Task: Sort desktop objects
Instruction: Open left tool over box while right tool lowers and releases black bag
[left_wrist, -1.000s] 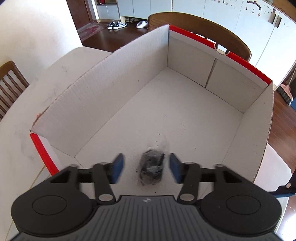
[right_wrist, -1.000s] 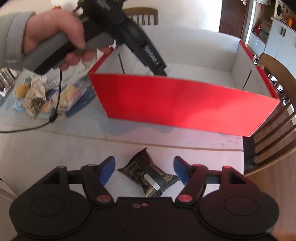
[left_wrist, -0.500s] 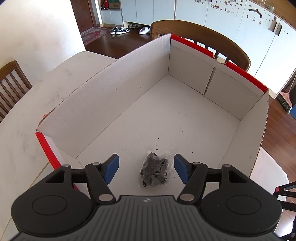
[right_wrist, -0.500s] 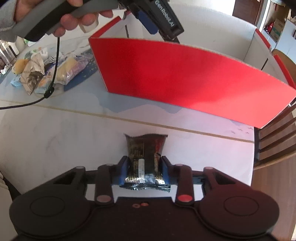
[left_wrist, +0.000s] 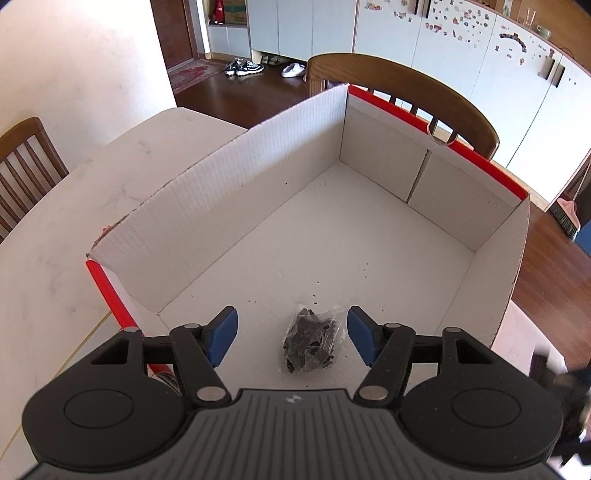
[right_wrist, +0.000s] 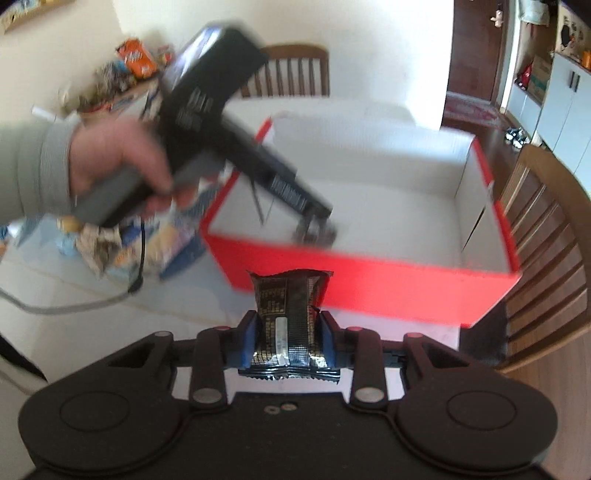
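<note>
- Pale marbled surface (left_wrist: 74, 229) in a home kitchen-dining room carries a large cardboard box, red outside and white inside (left_wrist: 369, 236), with wooden slat-backed chairs (left_wrist: 402, 85) drawn up around it and white cabinets along the far wall.
- Left gripper (left_wrist: 291, 334), seen from its own camera, hangs over the near end of the box with its blue-padded fingers (left_wrist: 221, 332) standing apart and nothing pressed between them.
- Directly below that gap, a small clear plastic bag of dark pieces (left_wrist: 312, 345) lies on the white floor of the box, near the front wall, with a few dark crumbs scattered around it.
- Right gripper (right_wrist: 288, 341) has its fingers (right_wrist: 248, 341) clamped on both sides of a black-and-gold foil snack packet (right_wrist: 290, 317); the packet stands upright in the grip, clear of the surface, just in front of the box's red front wall (right_wrist: 388, 288).
- From the right camera, a hand in a grey sleeve (right_wrist: 114, 158) grips the handle of the left gripper, which slants down into the box; this part of the picture is blurred.
- Left of the box, a loose heap of wrapped snacks and crumpled wrappers (right_wrist: 110, 243) lies on the surface, and more packets sit farther back against the wall (right_wrist: 136, 62).
</note>
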